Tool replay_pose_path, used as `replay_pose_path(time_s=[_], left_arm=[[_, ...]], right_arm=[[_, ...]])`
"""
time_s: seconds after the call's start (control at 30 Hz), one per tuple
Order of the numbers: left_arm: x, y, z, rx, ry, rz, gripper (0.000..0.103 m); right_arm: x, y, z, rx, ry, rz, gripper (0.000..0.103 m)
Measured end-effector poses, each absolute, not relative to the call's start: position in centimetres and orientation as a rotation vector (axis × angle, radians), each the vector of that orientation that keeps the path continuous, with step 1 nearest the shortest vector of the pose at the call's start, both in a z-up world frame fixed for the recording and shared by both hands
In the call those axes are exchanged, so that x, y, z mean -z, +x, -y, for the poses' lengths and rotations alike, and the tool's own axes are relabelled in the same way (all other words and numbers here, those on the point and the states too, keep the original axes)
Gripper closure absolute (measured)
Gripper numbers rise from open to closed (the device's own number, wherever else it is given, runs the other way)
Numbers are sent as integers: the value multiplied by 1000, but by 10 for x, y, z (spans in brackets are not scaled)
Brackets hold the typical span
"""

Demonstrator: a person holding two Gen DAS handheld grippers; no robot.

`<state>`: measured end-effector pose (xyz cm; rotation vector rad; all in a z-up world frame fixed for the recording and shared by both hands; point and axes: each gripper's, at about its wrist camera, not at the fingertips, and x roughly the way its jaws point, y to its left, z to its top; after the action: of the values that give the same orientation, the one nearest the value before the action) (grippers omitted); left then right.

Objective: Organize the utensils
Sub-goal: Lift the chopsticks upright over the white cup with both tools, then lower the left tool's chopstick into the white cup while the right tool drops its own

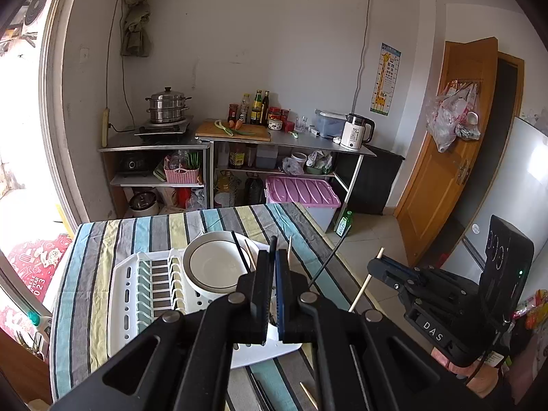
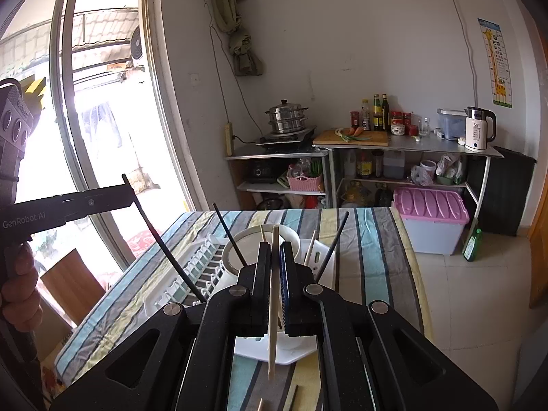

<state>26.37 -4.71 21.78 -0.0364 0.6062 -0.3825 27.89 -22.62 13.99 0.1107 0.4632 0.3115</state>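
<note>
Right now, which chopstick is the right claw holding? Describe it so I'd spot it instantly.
Find the striped table, then the white rack on it. Above the rack, the right claw pinches a pale wooden chopstick, nearly upright; the left claw's is black.

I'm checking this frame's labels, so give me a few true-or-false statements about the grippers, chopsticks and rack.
1. The left gripper is shut on a black chopstick. True.
2. The right gripper is open. False: it is shut on a light chopstick.
3. A bowl sits in the white rack. True.
4. The tablecloth is plain red. False: it is striped in blue, grey and yellow.
5. The kettle stands on the table. False: it is on the far counter.
</note>
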Motion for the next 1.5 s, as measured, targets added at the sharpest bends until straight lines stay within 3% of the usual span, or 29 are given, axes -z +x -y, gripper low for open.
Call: replay_pose_path(time_s=[0.93,1.5], left_arm=[[-190,333,72,408,-55,-688,99],[-154,339,57,363,-56,-754,103]], right_arm=[[-135,336,227,-299,144,-445,98],[-79,354,232,-264,143,-558,98]])
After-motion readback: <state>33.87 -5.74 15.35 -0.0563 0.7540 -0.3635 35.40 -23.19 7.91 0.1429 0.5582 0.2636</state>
